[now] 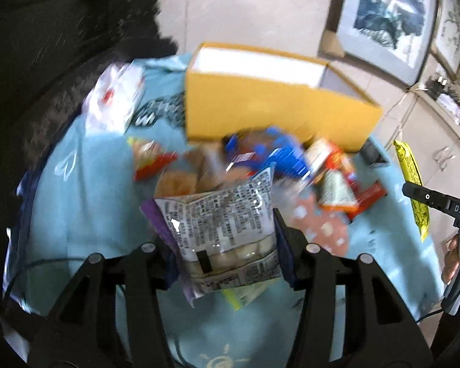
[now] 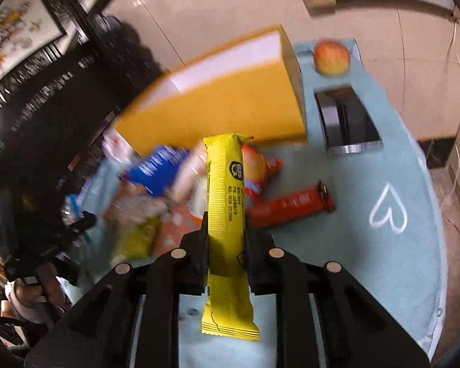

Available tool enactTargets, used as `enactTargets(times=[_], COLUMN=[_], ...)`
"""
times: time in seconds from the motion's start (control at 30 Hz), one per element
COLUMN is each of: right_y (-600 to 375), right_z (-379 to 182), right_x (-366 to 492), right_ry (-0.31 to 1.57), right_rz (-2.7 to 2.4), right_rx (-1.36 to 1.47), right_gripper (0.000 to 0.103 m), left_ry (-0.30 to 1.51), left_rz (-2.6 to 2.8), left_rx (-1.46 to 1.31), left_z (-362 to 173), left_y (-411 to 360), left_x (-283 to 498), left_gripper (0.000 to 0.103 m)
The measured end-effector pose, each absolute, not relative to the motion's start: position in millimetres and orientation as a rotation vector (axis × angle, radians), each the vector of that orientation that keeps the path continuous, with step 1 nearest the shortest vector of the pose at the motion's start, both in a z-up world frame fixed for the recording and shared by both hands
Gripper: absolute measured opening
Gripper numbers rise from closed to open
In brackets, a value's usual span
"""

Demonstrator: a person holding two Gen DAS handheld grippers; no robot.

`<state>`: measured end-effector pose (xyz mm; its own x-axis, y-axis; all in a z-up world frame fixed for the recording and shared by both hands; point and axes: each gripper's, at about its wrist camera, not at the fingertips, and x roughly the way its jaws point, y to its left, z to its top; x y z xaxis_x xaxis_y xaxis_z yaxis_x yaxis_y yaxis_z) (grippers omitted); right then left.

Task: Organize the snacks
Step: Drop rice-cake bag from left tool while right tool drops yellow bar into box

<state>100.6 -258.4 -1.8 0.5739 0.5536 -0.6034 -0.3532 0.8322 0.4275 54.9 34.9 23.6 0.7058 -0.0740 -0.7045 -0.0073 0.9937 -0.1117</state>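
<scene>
My left gripper (image 1: 220, 230) is shut on a clear snack bag with a white printed label (image 1: 220, 224) and holds it above the light blue tablecloth (image 1: 86, 202). My right gripper (image 2: 225, 227) is shut on a long yellow snack bar (image 2: 225, 202), held upright above the cloth; the bar also shows at the right in the left wrist view (image 1: 412, 184). An open yellow box (image 1: 276, 107) stands at the back of the table, also in the right wrist view (image 2: 224, 107). A pile of loose snacks (image 1: 291, 159) lies in front of it, blurred.
A red bar (image 2: 291, 207) lies right of the pile. A black-and-silver tray (image 2: 346, 119) and an apple (image 2: 331, 58) sit right of the box. A white packet (image 1: 116, 98) lies at the back left. Framed pictures (image 1: 386, 15) hang on the wall.
</scene>
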Motion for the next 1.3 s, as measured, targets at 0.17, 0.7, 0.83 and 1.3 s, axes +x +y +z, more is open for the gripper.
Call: enactTargets(times=[0.17, 0.7, 0.83, 1.3], right_y=[-246, -188, -182, -218], right_z=[53, 96, 75, 57], right_x=[96, 213, 253, 231], right_ry=[0.625, 0.440, 0.505, 0.538], right_rz=[0.579, 0.414, 0.364, 0.376], right_rx=[0.256, 0.060, 0.050, 0.180], right_gripper=[0.019, 0.019, 0.019, 0.059], left_ry=[0.662, 0.688, 0.746, 0.762], left_rz=[-0.090, -0.034, -0.024, 0.014], left_rx=[-0.043, -0.071, -0.083, -0.059], left_z=[81, 100, 73, 71], left_y=[5, -30, -24, -18], left_x=[74, 248, 280, 250], left_gripper=[0.052, 0.052, 0.052, 0.094])
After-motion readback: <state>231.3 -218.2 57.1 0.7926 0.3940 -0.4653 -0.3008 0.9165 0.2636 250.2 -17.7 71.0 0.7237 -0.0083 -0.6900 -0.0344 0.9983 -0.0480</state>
